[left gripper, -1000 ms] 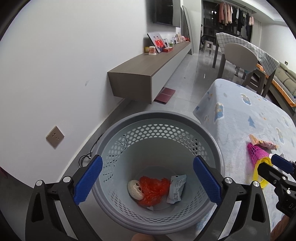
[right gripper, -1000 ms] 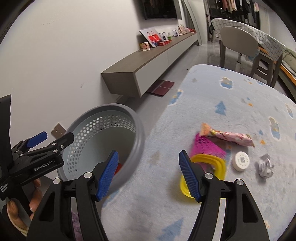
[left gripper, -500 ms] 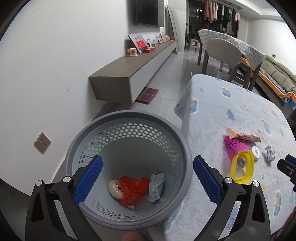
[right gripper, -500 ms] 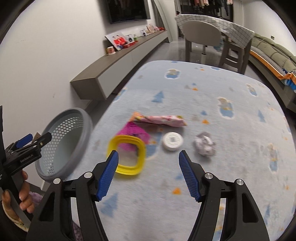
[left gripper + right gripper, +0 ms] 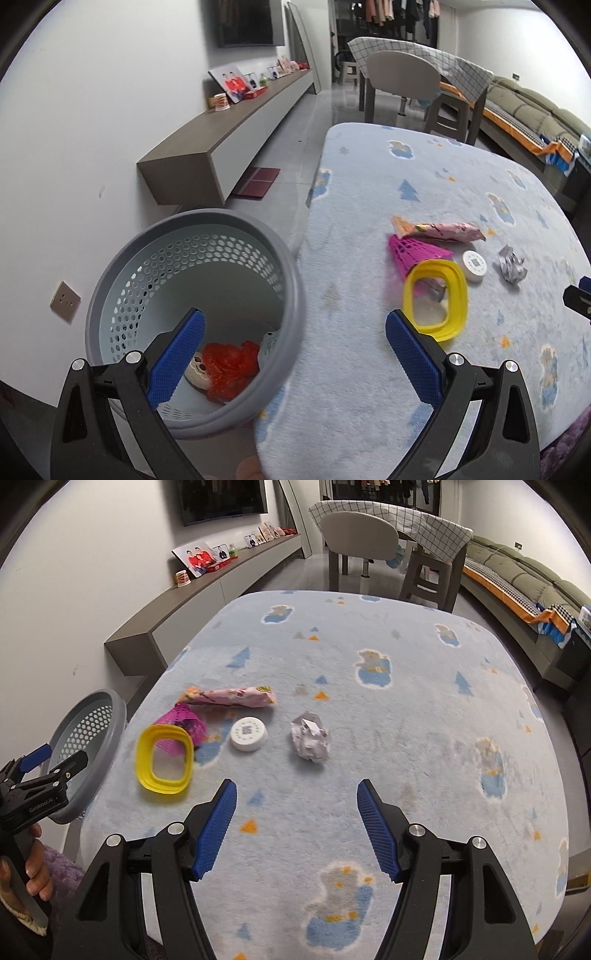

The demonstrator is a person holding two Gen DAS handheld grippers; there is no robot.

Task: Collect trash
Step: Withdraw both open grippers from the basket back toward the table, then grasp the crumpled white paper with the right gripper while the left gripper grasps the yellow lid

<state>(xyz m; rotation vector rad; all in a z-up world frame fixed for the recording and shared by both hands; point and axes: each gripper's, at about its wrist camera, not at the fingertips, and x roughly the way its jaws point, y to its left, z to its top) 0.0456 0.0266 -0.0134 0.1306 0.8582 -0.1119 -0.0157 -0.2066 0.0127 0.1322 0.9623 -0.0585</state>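
left wrist view: left gripper (image 5: 293, 349) jaws spread wide, nothing between them, hovering over the basket rim and table edge. only this view looks into the grey perforated basket (image 5: 110, 280): red crumpled bag (image 5: 231, 363), a round face-printed item (image 5: 195, 369) and a pale packet edge (image 5: 271, 341) lie at the bottom.

right wrist view: right gripper (image 5: 295, 829) jaws released, holding nothing, above bare cloth. only here does the crumpled paper ball (image 5: 310, 736) show clearly, at 12 o'clock from the gripper; the white round cap (image 5: 248, 733) lies near it at 9 o'clock. further to 9 o'clock, yellow ring lid (image 5: 164, 760) touching the magenta mesh cone (image 5: 184, 720); pink snack wrapper (image 5: 231, 696) just beyond.

surface: table (image 5: 406, 701) under pale blue fleece cloth with bear prints. room: floating grey shelf (image 5: 207, 590) with photo frames at 10 o'clock, chair (image 5: 358, 531) at 12, sofa (image 5: 517, 576) at 2.
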